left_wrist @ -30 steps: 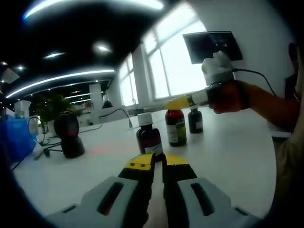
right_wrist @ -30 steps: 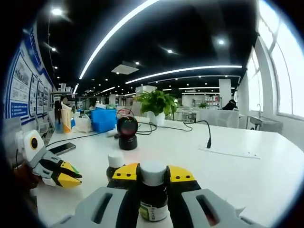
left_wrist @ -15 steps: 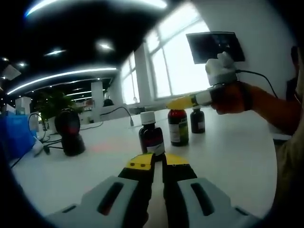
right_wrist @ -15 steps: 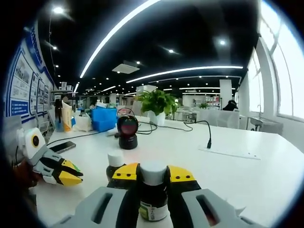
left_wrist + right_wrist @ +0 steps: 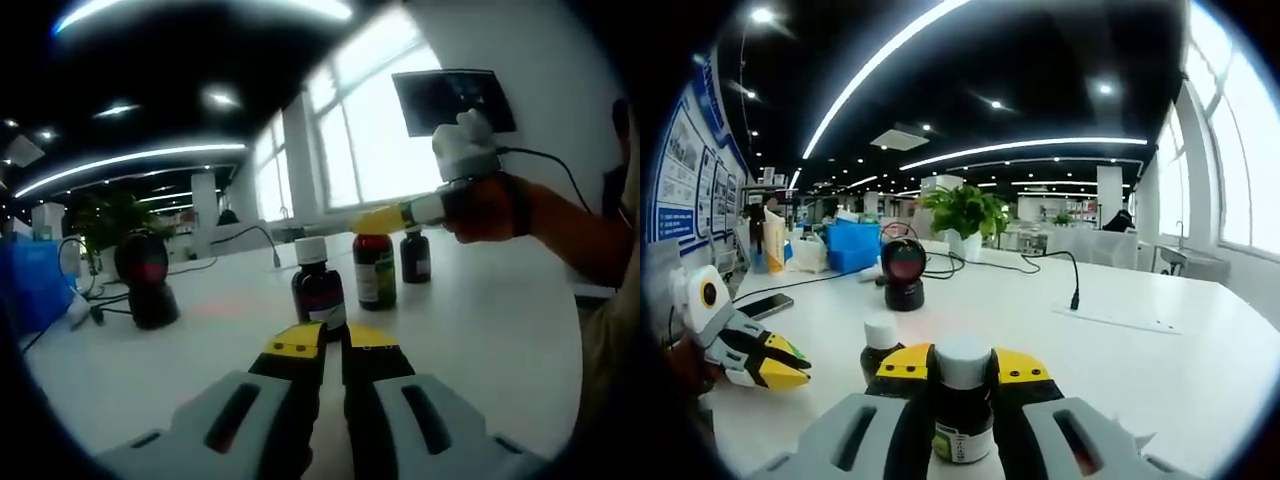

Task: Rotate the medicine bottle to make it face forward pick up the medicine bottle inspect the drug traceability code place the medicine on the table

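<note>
A: Where is the bottle?

B: In the right gripper view the right tool (image 5: 962, 368) is clamped on a dark bottle (image 5: 962, 412) with a white cap, one yellow-tipped jaw on each side of its neck. The left gripper view shows the same bottle (image 5: 374, 270) upright with that tool (image 5: 381, 218) at its cap. I cannot tell whether its base touches the white tabletop (image 5: 480, 330).

A: And the left tool?

B: Its jaws are together, holding nothing; the left tool (image 5: 332, 340) points at a second bottle (image 5: 316, 290) standing just beyond its tips. From the right gripper view the left tool (image 5: 775, 372) sits low at the left, tips closed, and the second bottle (image 5: 880, 347) stands just left of the clamped one.

A: Any more bottles?

B: A third bottle (image 5: 414, 254) stands just past the clamped one, toward the window side of the tabletop.

A: What else is on the tabletop?

B: A black scanner (image 5: 903, 273) with a red face stands farther in, well apart from the bottles, with cables near it. A plant (image 5: 962, 216) sits behind it, and a blue bin (image 5: 852, 246) toward the far left edge.
</note>
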